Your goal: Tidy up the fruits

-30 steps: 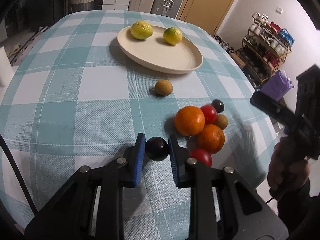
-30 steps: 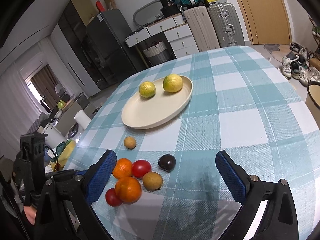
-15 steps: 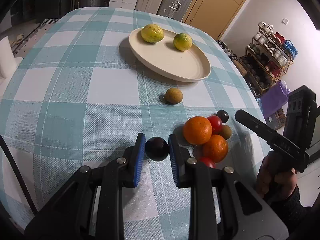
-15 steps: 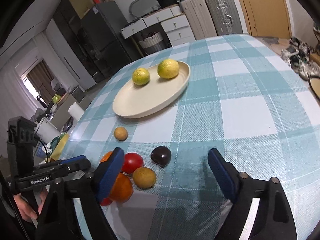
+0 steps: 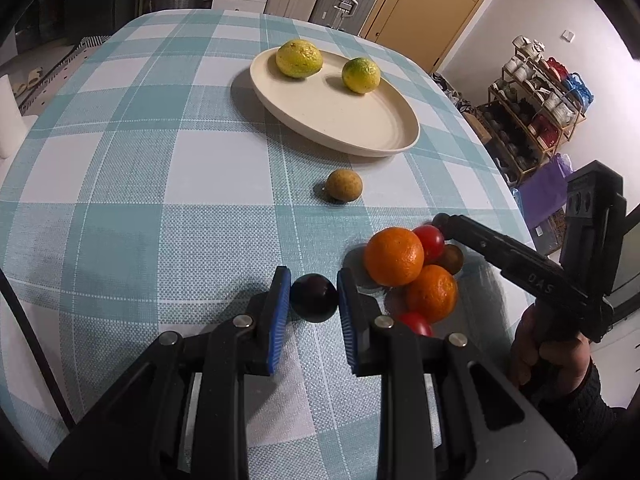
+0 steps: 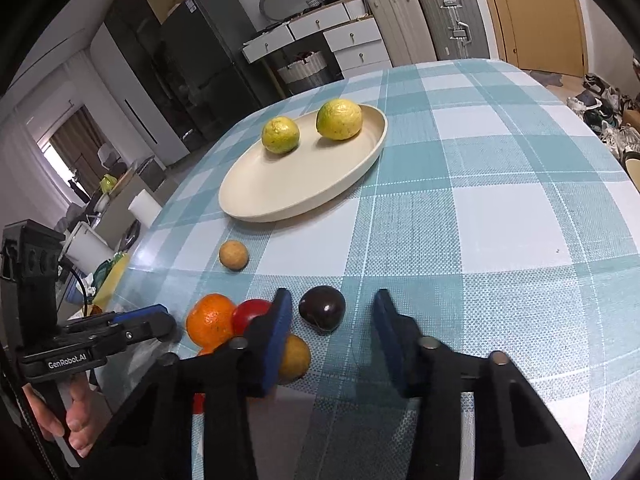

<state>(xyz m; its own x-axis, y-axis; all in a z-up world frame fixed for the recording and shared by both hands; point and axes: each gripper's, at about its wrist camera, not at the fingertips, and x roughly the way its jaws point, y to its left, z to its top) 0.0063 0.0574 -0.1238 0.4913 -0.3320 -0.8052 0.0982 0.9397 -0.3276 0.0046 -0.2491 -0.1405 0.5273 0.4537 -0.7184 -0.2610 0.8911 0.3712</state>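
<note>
My left gripper (image 5: 310,298) is shut on a dark plum (image 5: 313,297) just above the checked cloth. My right gripper (image 6: 330,312) is open, its blue pads either side of a second dark plum (image 6: 322,307) on the table. Beside it lie two oranges (image 5: 394,256), red tomatoes (image 5: 430,239) and a brown fruit (image 6: 295,358). A small tan fruit (image 5: 344,185) lies alone nearer the cream plate (image 5: 352,128). The plate holds two yellow-green citrus fruits (image 5: 298,58) at its far end. The right gripper also shows in the left wrist view (image 5: 444,222).
The table's right edge drops off close behind the fruit pile (image 5: 500,216). A shoe rack (image 5: 536,108) stands by the wall beyond it. Suitcases (image 6: 444,20), drawers and a fridge stand past the far end of the table.
The right gripper has moved forward and down over the second plum and narrowed its opening. The left gripper has carried its plum a little toward the plate.
</note>
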